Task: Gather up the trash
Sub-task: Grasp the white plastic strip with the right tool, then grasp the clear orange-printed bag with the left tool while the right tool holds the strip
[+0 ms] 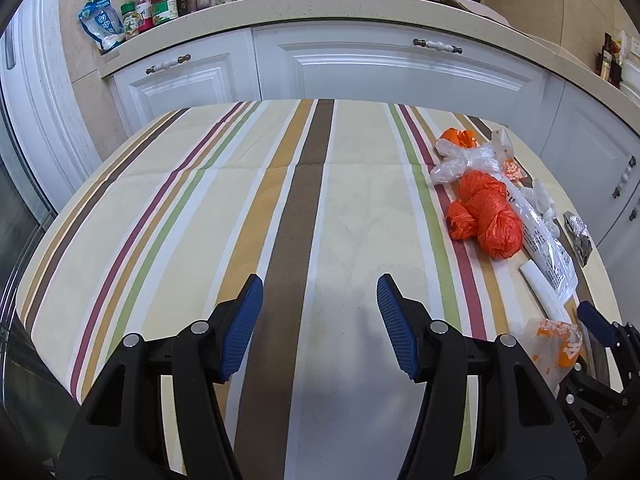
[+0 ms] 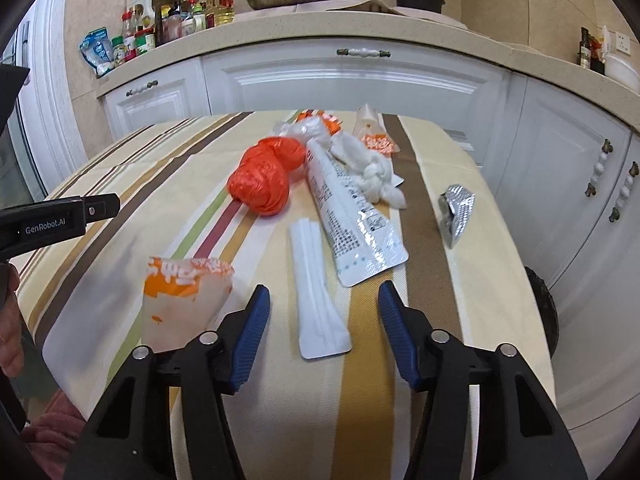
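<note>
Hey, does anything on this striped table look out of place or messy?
Yes: litter is strewn over the striped tablecloth: a crumpled orange plastic bag, a printed white wrapper and a crushed foil piece.

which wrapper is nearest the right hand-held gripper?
The plain white flat wrapper, lying lengthwise between its open fingers. The printed white pouch and silver foil wrapper lie farther off.

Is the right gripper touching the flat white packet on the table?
Apart. In the right wrist view the right gripper has open jaws on either side of the white packet, with striped cloth visible between each jaw and the packet.
</note>
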The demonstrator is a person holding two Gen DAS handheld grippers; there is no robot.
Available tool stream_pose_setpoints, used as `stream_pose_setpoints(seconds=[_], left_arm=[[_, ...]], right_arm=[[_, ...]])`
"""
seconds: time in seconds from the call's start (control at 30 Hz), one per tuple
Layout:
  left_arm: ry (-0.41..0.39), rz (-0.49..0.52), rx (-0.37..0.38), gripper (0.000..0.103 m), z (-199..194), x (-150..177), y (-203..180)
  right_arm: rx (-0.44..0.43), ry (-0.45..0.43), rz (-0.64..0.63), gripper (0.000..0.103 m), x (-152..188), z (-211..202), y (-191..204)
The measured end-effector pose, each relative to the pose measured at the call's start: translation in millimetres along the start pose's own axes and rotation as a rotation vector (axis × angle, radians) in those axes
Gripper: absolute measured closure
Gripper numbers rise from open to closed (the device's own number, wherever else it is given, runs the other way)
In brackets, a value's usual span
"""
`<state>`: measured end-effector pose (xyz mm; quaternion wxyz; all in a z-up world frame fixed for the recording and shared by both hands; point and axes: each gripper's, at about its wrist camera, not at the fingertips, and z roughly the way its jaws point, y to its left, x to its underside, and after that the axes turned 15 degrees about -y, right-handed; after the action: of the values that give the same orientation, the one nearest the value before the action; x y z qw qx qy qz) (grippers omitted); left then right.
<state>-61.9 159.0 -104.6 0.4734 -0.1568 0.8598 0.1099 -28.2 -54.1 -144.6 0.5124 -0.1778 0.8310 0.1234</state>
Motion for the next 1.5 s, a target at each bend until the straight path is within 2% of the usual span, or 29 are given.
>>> stream_pose_setpoints(seconds=[0.07, 0.23, 0.83, 1.27, 1.5], left_arm=[[0.002, -0.001, 0.007, 0.045, 1, 1, -2], [0.008, 0.005, 0.025, 0.045, 1, 3, -11], [-0.029, 0.074, 0.092, 0.045, -24, 0, -57], [-0.036, 0.124, 0.150, 0.045, -40, 5, -85], [-0.031, 0.112, 0.154, 0.044, -41, 7, -81]], right_arm=[[-0.010, 0.002, -0.005, 0.063, 2, 0, 1], [-0.039, 0.002, -0.016, 0.080, 2, -2, 6], [-0.034, -0.064, 0.034, 0.080, 2, -36, -17], [0.034, -0.053, 0.094, 0.080, 18, -54, -45], [0.022, -0.007, 0.095, 0.080, 20, -46, -45]])
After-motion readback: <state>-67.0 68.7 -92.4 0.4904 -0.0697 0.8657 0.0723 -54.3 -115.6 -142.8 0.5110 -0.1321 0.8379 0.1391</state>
